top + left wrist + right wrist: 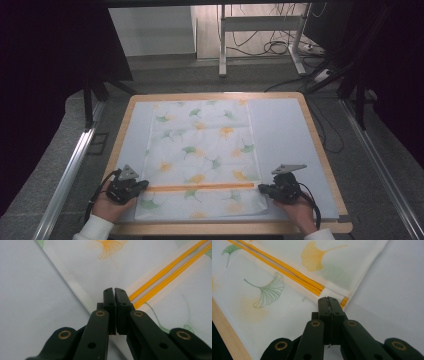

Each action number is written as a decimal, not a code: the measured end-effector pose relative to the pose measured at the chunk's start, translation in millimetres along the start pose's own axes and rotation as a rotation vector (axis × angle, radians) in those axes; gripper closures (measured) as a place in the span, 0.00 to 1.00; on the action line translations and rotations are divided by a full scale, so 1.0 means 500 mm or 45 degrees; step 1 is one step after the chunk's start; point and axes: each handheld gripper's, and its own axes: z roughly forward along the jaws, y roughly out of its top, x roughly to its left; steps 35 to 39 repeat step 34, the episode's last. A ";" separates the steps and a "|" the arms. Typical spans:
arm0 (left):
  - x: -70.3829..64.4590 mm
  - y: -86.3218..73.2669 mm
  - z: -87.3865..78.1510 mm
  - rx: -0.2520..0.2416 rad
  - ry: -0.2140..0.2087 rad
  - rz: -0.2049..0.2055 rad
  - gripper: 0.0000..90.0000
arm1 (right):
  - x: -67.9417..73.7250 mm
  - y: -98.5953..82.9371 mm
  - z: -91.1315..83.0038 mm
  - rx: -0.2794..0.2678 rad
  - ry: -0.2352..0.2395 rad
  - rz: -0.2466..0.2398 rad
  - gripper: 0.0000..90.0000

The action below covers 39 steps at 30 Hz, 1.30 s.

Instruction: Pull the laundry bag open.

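Both grippers pinched the folded edge of a ginkgo-print cloth [202, 150] on a pale mat [280, 135].

The cloth lay flat at the table's [320, 150] centre, its near part folded over along an orange stripe [200, 187] towards six o'clock. The left gripper [142, 186], at about seven o'clock in the high view, had its jaws pressed together at the stripe's left end on the cloth's edge. The right gripper [261, 188], at about five o'clock, had its jaws likewise closed at the stripe's right end.
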 end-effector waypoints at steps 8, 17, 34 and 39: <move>-0.020 0.009 -0.025 -0.213 0.010 0.042 0.76 | 0.012 0.008 -0.031 -0.172 -0.027 -0.101 0.86; 0.005 -0.005 -0.026 -0.208 0.033 -0.095 0.39 | -0.018 0.013 -0.037 -0.247 -0.102 -0.119 0.53; 0.042 -0.031 -0.035 -0.289 0.123 -0.200 0.29 | -0.075 0.005 -0.049 -0.261 -0.179 -0.036 0.46; 0.042 -0.031 -0.035 -0.289 0.123 -0.200 0.29 | -0.075 0.005 -0.049 -0.261 -0.179 -0.036 0.46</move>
